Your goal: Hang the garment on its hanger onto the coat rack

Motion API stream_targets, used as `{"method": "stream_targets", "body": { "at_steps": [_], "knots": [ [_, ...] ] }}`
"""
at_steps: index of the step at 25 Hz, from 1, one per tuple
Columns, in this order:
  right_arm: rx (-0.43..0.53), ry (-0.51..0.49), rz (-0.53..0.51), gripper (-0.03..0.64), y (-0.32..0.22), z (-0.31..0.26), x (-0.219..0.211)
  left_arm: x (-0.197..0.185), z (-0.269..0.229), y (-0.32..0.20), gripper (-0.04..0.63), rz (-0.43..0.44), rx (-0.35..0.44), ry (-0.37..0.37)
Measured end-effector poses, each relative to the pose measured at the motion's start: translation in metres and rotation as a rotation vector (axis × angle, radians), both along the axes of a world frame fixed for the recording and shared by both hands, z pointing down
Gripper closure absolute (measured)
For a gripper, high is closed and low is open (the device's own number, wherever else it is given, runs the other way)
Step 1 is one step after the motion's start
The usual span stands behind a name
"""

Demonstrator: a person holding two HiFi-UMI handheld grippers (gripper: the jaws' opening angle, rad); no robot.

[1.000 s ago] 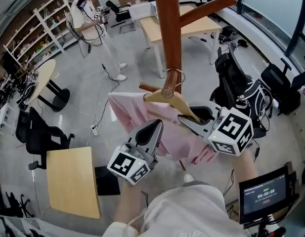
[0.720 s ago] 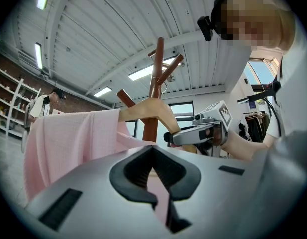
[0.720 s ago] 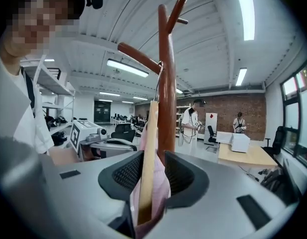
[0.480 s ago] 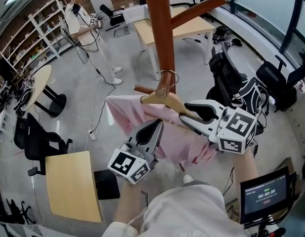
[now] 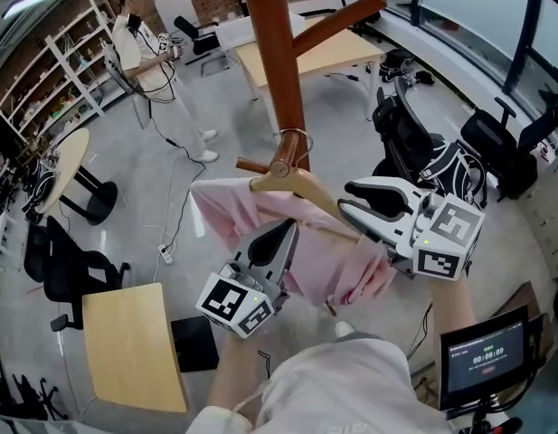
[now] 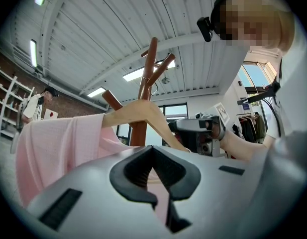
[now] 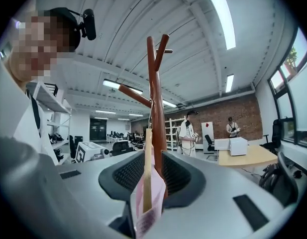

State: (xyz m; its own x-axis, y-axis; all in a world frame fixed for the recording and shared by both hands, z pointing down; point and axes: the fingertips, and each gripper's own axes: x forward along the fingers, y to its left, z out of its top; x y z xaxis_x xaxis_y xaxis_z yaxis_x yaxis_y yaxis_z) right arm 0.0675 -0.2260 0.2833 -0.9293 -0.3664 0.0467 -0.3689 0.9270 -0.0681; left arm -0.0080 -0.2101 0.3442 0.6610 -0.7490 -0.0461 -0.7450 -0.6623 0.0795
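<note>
The brown coat rack pole (image 5: 271, 61) rises at the top centre. The wooden hanger (image 5: 301, 186) has its metal hook (image 5: 295, 138) looped over a short peg (image 5: 253, 165). A pink garment (image 5: 260, 217) drapes from the hanger. My right gripper (image 5: 348, 199) is open at the hanger's right arm. In the right gripper view (image 7: 151, 183), the hanger end (image 7: 147, 168) and a fold of pink cloth stand between the jaws with gaps on both sides. My left gripper (image 5: 286, 231) points up into the garment's lower part, shut with pink cloth (image 6: 162, 203) in its slit.
A person in white (image 5: 143, 48) stands at the back left near shelves (image 5: 43, 98). Light wooden desks (image 5: 337, 52) stand behind the rack, and a small table (image 5: 125, 346) is at lower left. Black chairs (image 5: 401, 138) and bags crowd the right. A screen (image 5: 482, 360) is at lower right.
The right gripper's jaws have spread apart off the hanger's arm and the gripper has drawn slightly right. The hanger stays hooked on the peg. The left gripper has kept still.
</note>
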Motion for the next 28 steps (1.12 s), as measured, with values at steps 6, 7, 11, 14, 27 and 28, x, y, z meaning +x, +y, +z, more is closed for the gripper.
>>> {"method": "stream_targets", "body": {
  "at_steps": [6,7,11,14,27,28],
  "knots": [
    [0.046,-0.028,-0.044,0.511,0.014,-0.018,-0.004,-0.002,-0.001,0.001,0.601,-0.014,0.015,0.007],
    [0.048,-0.029,-0.059,0.511,0.017,-0.019,-0.008,-0.004,-0.002,0.002,0.601,-0.018,0.018,0.007],
    [0.043,-0.033,-0.15,0.512,0.03,-0.023,-0.029,-0.012,-0.006,0.009,0.601,-0.055,0.027,0.009],
    [0.061,-0.036,-0.217,0.512,0.046,-0.032,-0.048,-0.025,-0.014,0.023,0.601,-0.104,0.035,0.011],
    [-0.015,-0.02,-0.711,0.512,0.159,-0.014,-0.204,-0.174,-0.018,0.155,0.601,-0.591,0.024,0.04],
    [-0.03,-0.019,-0.754,0.512,0.172,-0.01,-0.215,-0.184,-0.017,0.171,0.601,-0.637,0.019,0.049]
  ]
}}
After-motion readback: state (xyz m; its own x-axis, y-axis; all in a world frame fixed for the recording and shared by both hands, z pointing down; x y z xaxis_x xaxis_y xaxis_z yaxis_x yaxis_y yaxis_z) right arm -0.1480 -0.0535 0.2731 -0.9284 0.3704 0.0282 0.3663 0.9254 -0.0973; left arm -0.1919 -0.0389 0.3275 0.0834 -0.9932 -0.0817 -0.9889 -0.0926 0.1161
